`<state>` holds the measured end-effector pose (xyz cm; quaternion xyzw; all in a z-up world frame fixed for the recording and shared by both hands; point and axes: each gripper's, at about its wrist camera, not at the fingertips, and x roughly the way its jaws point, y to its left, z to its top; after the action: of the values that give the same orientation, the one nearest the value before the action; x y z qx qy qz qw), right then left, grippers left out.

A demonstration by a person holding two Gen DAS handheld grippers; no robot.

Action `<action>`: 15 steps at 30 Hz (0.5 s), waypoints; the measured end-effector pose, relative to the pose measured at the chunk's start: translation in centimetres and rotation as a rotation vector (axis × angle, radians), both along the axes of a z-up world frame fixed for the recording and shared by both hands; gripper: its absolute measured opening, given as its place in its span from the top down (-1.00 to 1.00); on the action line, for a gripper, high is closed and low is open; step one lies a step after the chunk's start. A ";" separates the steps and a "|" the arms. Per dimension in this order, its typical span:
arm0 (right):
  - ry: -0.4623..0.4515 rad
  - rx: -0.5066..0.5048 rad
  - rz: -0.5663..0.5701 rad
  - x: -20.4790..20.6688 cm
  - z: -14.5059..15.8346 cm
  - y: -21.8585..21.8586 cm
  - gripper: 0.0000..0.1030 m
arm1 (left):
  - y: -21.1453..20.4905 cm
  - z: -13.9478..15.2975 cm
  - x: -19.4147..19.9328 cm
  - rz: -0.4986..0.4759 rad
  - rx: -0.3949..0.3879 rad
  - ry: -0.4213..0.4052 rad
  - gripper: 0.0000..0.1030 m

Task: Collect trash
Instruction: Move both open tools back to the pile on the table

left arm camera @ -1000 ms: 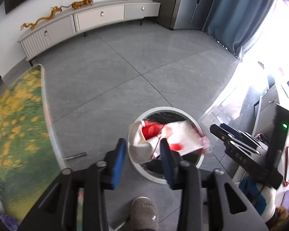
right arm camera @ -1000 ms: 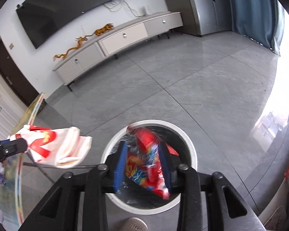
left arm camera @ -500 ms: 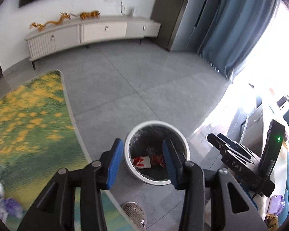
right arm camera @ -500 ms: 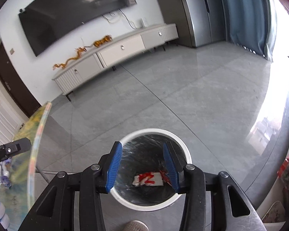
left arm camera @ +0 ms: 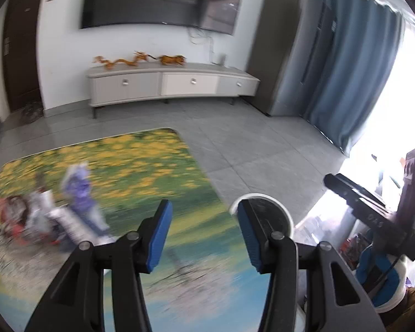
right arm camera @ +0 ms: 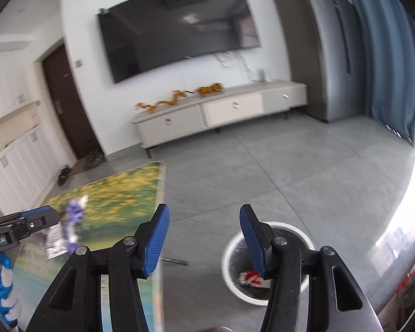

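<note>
White wall (right arm camera: pixel 77 22) carries a large dark television (right arm camera: pixel 179 27). Below it, a long pale low cabinet (right arm camera: pixel 221 113) on dark legs, with orange dragon figures (right arm camera: pixel 179 96) on top. Grey tiled floor (right arm camera: pixel 304 171). Dark brown door (right arm camera: pixel 66 105) at left, white panelled cupboards (right arm camera: pixel 19 166) beside it. Tall grey cabinet (left arm camera: pixel 279 49), then blue curtain (left arm camera: pixel 354 63); harsh daylight floods in at right.

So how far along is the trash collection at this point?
Done: a red-and-white wrapper lies in the white bin. In hand: nothing; left gripper and right gripper are open and empty, having just been opening. Left: blurred purple and red packets on the floral table.
</note>
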<state>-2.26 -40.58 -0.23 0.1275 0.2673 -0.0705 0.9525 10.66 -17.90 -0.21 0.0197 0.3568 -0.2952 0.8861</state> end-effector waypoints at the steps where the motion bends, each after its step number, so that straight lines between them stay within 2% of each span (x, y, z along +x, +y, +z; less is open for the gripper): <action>1: -0.007 -0.009 0.026 0.1 0.6 1.2 0.01 | 1.5 0.2 -0.2 0.021 -0.003 -0.010 0.08; 6: -0.032 -0.026 0.120 0.5 1.9 5.7 0.00 | 8.7 0.4 -1.1 0.127 -0.020 -0.039 -0.01; 12: -0.035 -0.055 0.239 1.5 2.5 10.2 -0.05 | 17.1 -0.3 -1.2 0.268 -0.050 -0.018 -0.06; 15: -0.014 -0.086 0.322 2.6 2.2 12.8 -0.06 | 19.8 -0.9 -0.9 0.310 -0.048 -0.003 -0.06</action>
<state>0.37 -27.74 1.92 0.0426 0.2745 0.0726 0.9579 9.77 1.92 -1.15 -0.0565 0.3473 -0.1635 0.9217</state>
